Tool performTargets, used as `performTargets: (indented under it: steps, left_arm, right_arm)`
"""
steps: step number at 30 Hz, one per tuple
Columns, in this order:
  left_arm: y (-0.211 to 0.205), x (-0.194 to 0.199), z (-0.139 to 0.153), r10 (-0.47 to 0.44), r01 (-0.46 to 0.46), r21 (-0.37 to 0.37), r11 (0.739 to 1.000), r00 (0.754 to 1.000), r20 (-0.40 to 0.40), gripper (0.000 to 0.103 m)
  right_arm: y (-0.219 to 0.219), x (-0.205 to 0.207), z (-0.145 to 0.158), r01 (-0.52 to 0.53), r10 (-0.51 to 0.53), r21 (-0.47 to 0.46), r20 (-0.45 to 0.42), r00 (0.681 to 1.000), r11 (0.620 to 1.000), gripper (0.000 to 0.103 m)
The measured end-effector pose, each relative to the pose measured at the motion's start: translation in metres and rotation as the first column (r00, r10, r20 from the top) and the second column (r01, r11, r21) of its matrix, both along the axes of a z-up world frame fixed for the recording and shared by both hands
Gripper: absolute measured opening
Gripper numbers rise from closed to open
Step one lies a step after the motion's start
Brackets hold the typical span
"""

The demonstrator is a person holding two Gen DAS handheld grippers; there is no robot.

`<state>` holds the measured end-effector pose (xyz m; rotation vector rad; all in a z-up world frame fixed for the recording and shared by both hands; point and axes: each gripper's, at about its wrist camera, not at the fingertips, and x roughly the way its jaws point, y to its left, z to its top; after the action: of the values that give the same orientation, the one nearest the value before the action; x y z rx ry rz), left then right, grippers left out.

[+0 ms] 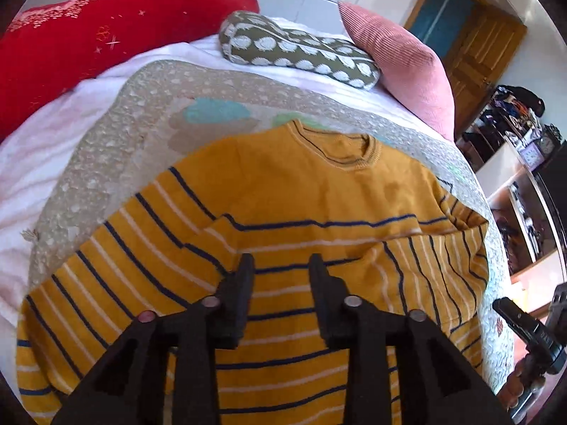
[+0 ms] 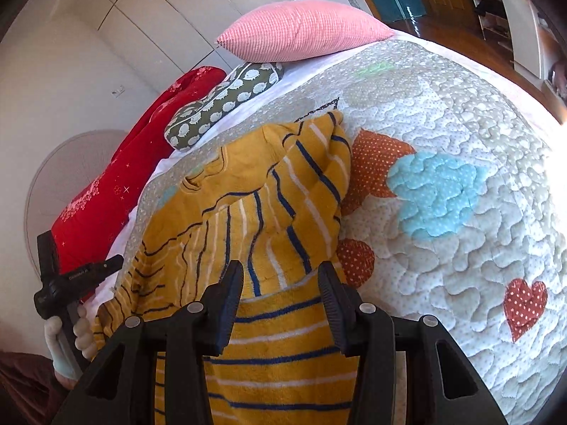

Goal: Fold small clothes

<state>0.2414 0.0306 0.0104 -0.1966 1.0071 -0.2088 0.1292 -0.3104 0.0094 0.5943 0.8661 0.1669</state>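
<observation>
Under my left claw (image 1: 281, 265) and right claw (image 2: 281, 274), both with fingers apart and holding nothing, the sweater (image 1: 290, 191) lies flat on the quilt (image 2: 443, 233) covering the bed. I judge the fold just begun: its right sleeve (image 2: 301, 191) is turned in over the body, the left one still spread out. It's mustard terry knit with navy and white stripes; the quilt is puffy and stitched. Beyond sit a dotted bolster (image 1: 297, 49) and a ribbed pink cushion (image 2: 301, 32).

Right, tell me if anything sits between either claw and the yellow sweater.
Nothing visible does. The left claw and the right claw both hang open directly over the yellow striped sweater, which lies on the quilt. The pillows sit farther back, clear of it.
</observation>
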Motion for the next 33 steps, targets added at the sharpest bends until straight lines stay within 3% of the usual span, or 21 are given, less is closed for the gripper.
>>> performTargets:
  steps: [5, 8, 10, 11, 15, 19, 24, 31, 33]
  left_arm:
    - [-0.046, 0.008, -0.033, -0.073, 0.074, 0.01, 0.997, 0.995, -0.067, 0.046]
    - [-0.069, 0.014, -0.053, -0.091, 0.093, 0.006, 0.996, 0.989, -0.116, 0.046]
    - [-0.084, 0.011, -0.053, -0.106, 0.113, 0.066, 0.991, 0.99, -0.094, 0.018]
    - [-0.087, 0.01, -0.05, -0.111, 0.118, 0.071, 0.991, 0.99, -0.091, 0.011]
    - [-0.06, 0.014, -0.022, -0.039, 0.04, 0.033, 0.999, 0.999, -0.025, 0.011]
    - [-0.007, 0.025, -0.005, 0.107, -0.108, 0.063, 0.992, 0.994, 0.017, 0.011]
    - [0.029, 0.037, -0.041, 0.184, -0.172, 0.125, 0.977, 0.979, -0.085, 0.014]
    - [0.041, 0.033, -0.048, 0.202, -0.199, 0.045, 0.979, 0.975, -0.089, 0.02]
    - [0.043, 0.026, -0.038, 0.185, -0.183, 0.028, 0.983, 0.979, -0.083, 0.02]
  right_arm:
    - [0.023, 0.003, -0.001, -0.033, 0.033, -0.031, -0.004, 0.999, 0.999, 0.047]
    - [0.026, -0.003, -0.003, -0.046, 0.045, -0.063, -0.014, 0.999, 0.997, 0.047]
    - [0.023, -0.007, -0.003, -0.039, 0.037, -0.088, -0.017, 0.999, 0.995, 0.047]
    - [0.02, -0.01, -0.003, -0.033, 0.031, -0.098, -0.019, 0.999, 0.995, 0.047]
    - [0.007, -0.015, 0.004, -0.003, 0.002, -0.139, -0.013, 1.0, 0.99, 0.047]
    - [-0.005, -0.012, 0.01, 0.023, -0.023, -0.145, -0.001, 1.0, 0.989, 0.047]
    - [-0.002, 0.013, 0.002, 0.034, -0.037, -0.144, -0.021, 0.999, 0.989, 0.047]
    - [0.02, 0.094, -0.015, 0.01, -0.036, -0.242, -0.102, 0.994, 0.97, 0.05]
    - [0.024, 0.113, -0.025, -0.023, -0.02, -0.262, -0.16, 0.987, 0.965, 0.033]
